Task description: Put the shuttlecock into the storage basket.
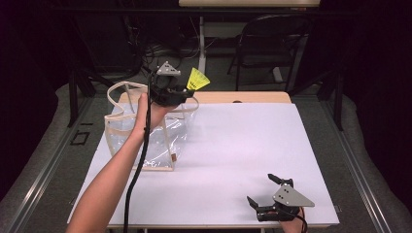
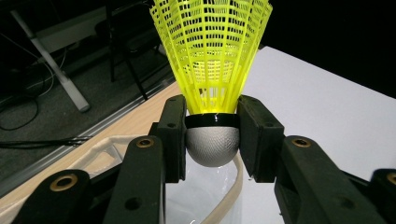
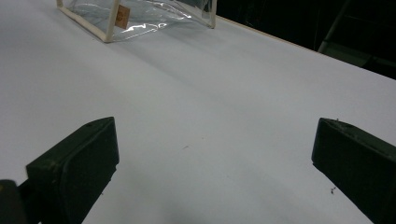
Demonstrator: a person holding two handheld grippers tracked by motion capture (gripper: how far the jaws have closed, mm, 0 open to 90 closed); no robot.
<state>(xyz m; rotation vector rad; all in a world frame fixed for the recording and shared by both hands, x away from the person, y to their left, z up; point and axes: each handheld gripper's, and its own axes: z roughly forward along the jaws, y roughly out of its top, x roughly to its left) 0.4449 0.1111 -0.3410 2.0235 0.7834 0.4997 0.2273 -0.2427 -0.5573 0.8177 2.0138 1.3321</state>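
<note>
We have the yellow shuttlecock (image 2: 212, 60) pinched in the left gripper (image 2: 212, 135): jaws closed on its grey cork base, one pad on each side, skirt pointing out past the fingertips. Pick looks done. Judging by the pose, the drop into the clear bag (image 1: 145, 131) is what's left; the shuttlecock is not yet inside.

In the high view the left gripper (image 1: 170, 92) is raised over the far end of the bag, with the shuttlecock (image 1: 197, 79) sticking out beyond the fingers toward the table's back edge.

The left gripper view adds what the high view can't resolve: the cork sits squarely between the pads, and the bag's cream rim (image 2: 233, 186) and open mouth lie directly below the fingers.

The right gripper (image 1: 265, 191) is idle at the near right of the white table (image 1: 243, 145), jaws spread wide, nothing between them. The right gripper view confirms bare tabletop between its fingers (image 3: 74, 168), and shows the bag (image 3: 140, 14) well ahead of them, its small tan tag (image 3: 122, 16) facing that camera.
</note>
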